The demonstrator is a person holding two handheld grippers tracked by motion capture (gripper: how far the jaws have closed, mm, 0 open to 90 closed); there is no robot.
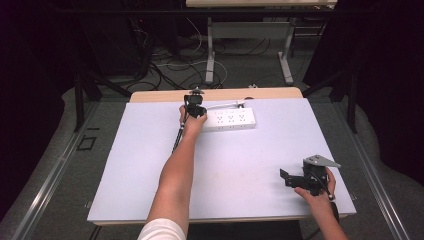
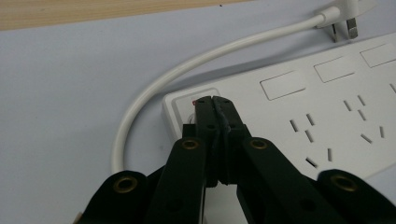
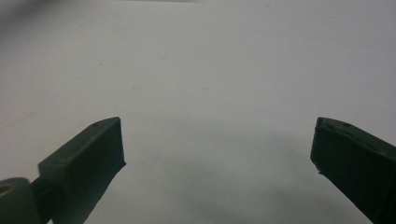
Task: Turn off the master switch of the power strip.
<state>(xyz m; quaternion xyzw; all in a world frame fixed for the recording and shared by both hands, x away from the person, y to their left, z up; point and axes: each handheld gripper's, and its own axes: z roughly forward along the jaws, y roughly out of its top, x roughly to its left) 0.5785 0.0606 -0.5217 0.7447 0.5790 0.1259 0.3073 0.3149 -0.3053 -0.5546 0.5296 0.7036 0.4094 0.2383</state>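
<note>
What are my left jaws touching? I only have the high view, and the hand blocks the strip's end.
Observer: The left gripper has its jaws closed, tips on the switch at the end of the white power strip.
Operator: Is the switch lit?
Observer: A small red spot shows beside the tips; I cannot tell more.
Operator: And the plug?
Observer: It lies loose on the table, prongs bare.
Operator: My right jaws?
Observer: The right gripper is wide open, holding nothing.

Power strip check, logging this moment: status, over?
Left gripper jaws shut, tips at the power strip switch end. Right gripper open, idle over bare table. Plug lies unplugged.
</note>
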